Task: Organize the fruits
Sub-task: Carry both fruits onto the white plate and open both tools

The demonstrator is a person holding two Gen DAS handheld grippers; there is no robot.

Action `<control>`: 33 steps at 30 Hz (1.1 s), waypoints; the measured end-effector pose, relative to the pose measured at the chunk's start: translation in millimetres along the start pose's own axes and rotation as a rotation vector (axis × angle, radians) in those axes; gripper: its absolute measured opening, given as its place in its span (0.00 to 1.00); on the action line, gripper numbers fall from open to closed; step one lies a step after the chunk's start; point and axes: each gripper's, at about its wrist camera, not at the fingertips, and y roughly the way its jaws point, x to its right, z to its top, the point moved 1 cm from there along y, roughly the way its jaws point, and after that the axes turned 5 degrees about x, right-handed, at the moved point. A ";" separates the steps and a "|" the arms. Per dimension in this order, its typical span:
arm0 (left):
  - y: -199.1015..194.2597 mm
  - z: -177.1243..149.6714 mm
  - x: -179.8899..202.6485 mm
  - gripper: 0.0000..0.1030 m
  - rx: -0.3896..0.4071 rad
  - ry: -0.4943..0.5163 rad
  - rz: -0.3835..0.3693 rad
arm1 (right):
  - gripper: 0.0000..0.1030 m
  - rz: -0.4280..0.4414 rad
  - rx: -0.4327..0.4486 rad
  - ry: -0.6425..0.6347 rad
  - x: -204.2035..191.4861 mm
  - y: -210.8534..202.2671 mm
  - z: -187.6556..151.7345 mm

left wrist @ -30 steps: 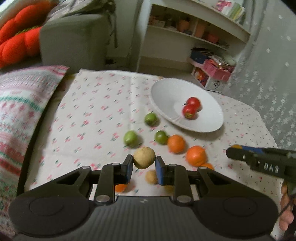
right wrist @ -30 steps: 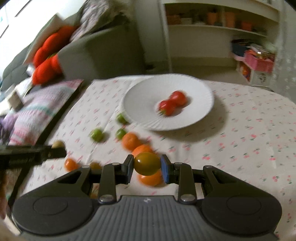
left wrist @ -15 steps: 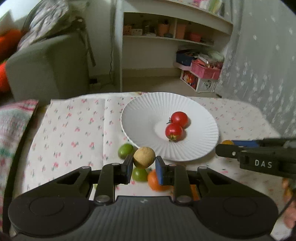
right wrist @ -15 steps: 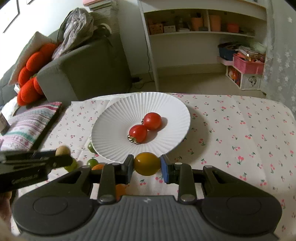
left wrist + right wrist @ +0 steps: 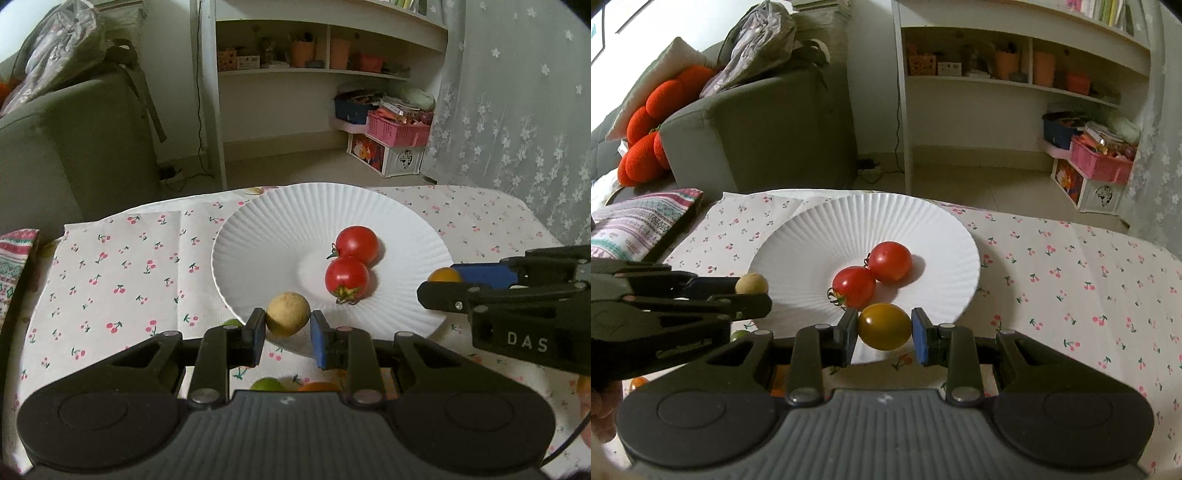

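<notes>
I have a fruit in each gripper and both sit at the near rim of the white plate (image 5: 258,229), so the step in hand is the release. My left gripper (image 5: 288,330) looks just parted around the pale tan fruit (image 5: 288,314): I see a thin gap at the right pad, so I judge that fruit is already resting on the plate's near edge. My right gripper (image 5: 884,332) pinches the yellow-orange tomato (image 5: 884,326), held over the near rim just beside the two red tomatoes (image 5: 871,275) in the middle. To do this well I would carry both fruits a little further in toward the centre, lower until they touch, and spread the fingers slowly, since round fruit on a sloped rim may roll back onto the cherry-print cloth (image 5: 1071,280). Green and orange fruits (image 5: 291,386) lie under the left gripper, yet to be moved.
</notes>
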 end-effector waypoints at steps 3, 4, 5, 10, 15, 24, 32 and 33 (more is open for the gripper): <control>3.0 -0.1 0.1 0.13 0.006 0.016 0.000 | 0.27 -0.006 -0.009 -0.008 0.6 5.1 -0.9; 3.5 -0.1 0.6 0.13 0.007 0.020 0.002 | 0.27 -0.008 -0.012 -0.012 0.2 6.5 -1.4; 3.8 0.1 1.2 0.13 0.007 0.022 0.002 | 0.27 -0.010 -0.014 -0.018 -0.6 7.8 -1.9; 4.7 -0.3 4.1 0.13 0.005 0.039 0.001 | 0.27 -0.015 -0.012 -0.030 -3.1 11.0 -2.2; 6.6 -0.7 4.4 0.14 0.004 0.049 -0.003 | 0.28 -0.017 -0.012 -0.029 -3.7 9.8 -1.9; -2.4 5.3 -6.8 0.27 0.023 0.025 0.006 | 0.31 -0.030 0.026 0.010 4.8 -1.4 5.3; -12.9 5.8 -22.3 0.29 0.018 -0.024 0.011 | 0.33 -0.029 0.022 0.053 9.2 -5.1 6.3; -14.8 5.9 -23.8 0.31 0.018 -0.027 0.009 | 0.34 -0.026 0.023 0.049 7.2 -6.0 6.7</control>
